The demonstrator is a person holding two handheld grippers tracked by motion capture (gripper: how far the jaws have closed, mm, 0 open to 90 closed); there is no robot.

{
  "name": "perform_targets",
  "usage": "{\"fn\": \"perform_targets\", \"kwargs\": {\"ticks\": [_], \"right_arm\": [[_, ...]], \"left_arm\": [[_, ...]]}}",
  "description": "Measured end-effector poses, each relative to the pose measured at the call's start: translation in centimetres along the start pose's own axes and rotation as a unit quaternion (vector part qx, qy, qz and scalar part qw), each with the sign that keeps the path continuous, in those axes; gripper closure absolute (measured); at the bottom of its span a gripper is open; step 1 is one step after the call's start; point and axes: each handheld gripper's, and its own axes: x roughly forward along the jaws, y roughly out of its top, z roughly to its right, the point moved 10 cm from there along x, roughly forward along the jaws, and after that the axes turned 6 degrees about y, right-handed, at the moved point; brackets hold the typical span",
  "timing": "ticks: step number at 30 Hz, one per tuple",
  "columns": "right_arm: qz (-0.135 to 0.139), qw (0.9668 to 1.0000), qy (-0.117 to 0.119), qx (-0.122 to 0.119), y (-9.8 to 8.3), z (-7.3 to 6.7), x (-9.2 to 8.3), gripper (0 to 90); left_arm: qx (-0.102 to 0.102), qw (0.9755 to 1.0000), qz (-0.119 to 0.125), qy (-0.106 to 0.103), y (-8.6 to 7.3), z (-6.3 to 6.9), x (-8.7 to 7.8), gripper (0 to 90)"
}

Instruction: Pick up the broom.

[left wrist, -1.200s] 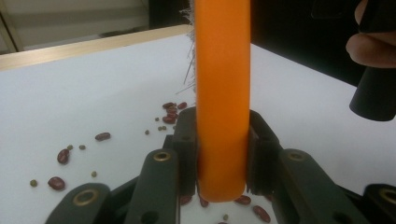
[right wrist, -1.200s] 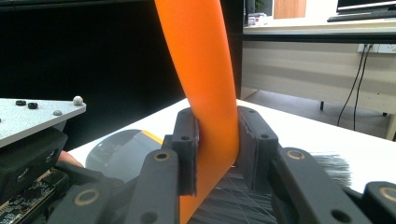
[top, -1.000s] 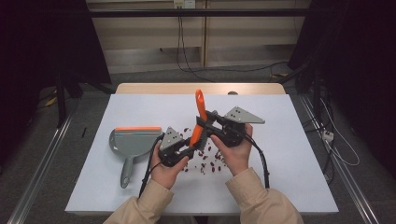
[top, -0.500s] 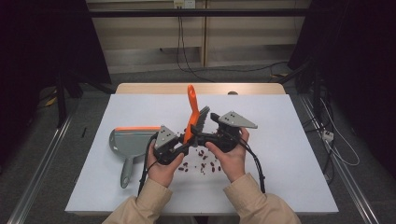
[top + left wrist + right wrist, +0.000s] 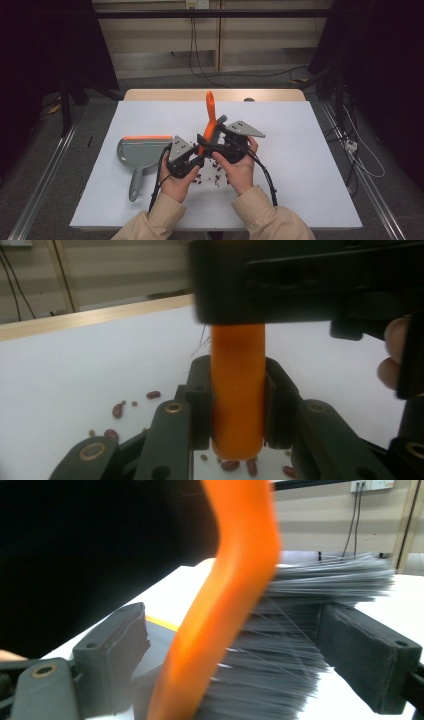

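An orange-handled brush [image 5: 211, 112] with grey bristles stands nearly upright above the white table [image 5: 310, 165]. My left gripper [image 5: 197, 156] is shut on its lower handle [image 5: 237, 365], the pads pressing both sides. My right gripper [image 5: 214, 136] reaches in from the right, and its jaws have just been opening. In the right gripper view the handle [image 5: 235, 570] and bristles [image 5: 320, 585] lie between the wide jaws of the right gripper [image 5: 240, 650], with a gap at the left pad. Red beans [image 5: 210, 172] are scattered under the hands.
A grey dustpan [image 5: 142, 150] with an orange lip lies left of the hands, its handle towards the front edge. More beans [image 5: 117, 410] dot the table near the left gripper. The table's far wooden edge [image 5: 165, 95] lies behind the brush.
My right gripper's jaws have spread off the brush and it has shifted a little left. The brush has swung from leaning right to nearly upright. The left grip is unchanged.
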Motion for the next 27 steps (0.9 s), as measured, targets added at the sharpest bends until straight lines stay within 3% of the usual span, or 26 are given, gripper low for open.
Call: {"fn": "perform_targets", "kwargs": {"ticks": [7, 9, 10, 13, 16, 18, 20, 21, 23, 24, 25, 27], "right_arm": [[-0.015, 0.9996, 0.002, 0.025, -0.5, -0.1, 0.5, 24.2], [-0.011, 0.9985, -0.001, 0.054, -0.3, 0.2, 0.2, 38.3], [-0.011, 0.9985, -0.001, 0.054, -0.3, 0.2, 0.2, 38.3], [-0.014, 0.9962, 0.001, 0.086, -0.1, 0.3, -0.1, 42.3], [-0.014, 0.9954, -0.008, 0.094, 0.0, 0.5, -0.2, 42.7], [-0.018, 0.9954, -0.013, 0.093, 0.2, 0.6, -0.2, 44.9], [-0.024, 0.9947, -0.012, 0.1, 0.2, 0.5, -0.3, 48.8], [-0.032, 0.994, -0.007, 0.104, 0.4, 0.3, -0.3, 56.0], [-0.032, 0.9934, -0.001, 0.11, 0.5, 0.2, -0.4, 59.5], [-0.028, 0.9939, 0.005, 0.107, 0.8, 0.1, -0.4, 69.0], [-0.022, 0.9952, 0.008, 0.095, 1.1, 0.1, -0.5, 69.3], [-0.021, 0.9967, 0.004, 0.079, 1.5, 0.4, -0.7, 69.5]], "left_arm": [[0.01, 0.9999, 0.013, 0.005, 0.3, 0.5, -0.2, 66.8], [0.013, 0.9998, 0.015, 0.003, 0.4, 0.8, -0.2, 65.3], [0.018, 0.9997, 0.016, 0.004, 0.4, 0.9, -0.2, 65.3], [0.041, 0.9989, 0.018, 0.011, 0.5, 1.2, -0.2, 65.0], [0.049, 0.9985, 0.02, 0.014, 0.6, 1.4, -0.2, 65.0], [0.067, 0.9975, 0.018, 0.016, 0.6, 1.8, -0.2, 64.8], [0.065, 0.9976, 0.02, 0.016, 0.7, 1.8, -0.1, 64.6], [0.068, 0.9973, 0.021, 0.02, 0.7, 1.8, 0.0, 61.4], [0.069, 0.9972, 0.022, 0.022, 0.8, 1.7, 0.0, 56.0], [0.048, 0.9985, 0.026, 0.008, 0.9, 1.6, 0.1, 54.2], [0.038, 0.9989, 0.028, 0.001, 1.0, 1.5, 0.1, 53.9], [0.035, 0.9988, 0.032, 0.008, 1.2, 1.3, -0.1, 45.4]]}}
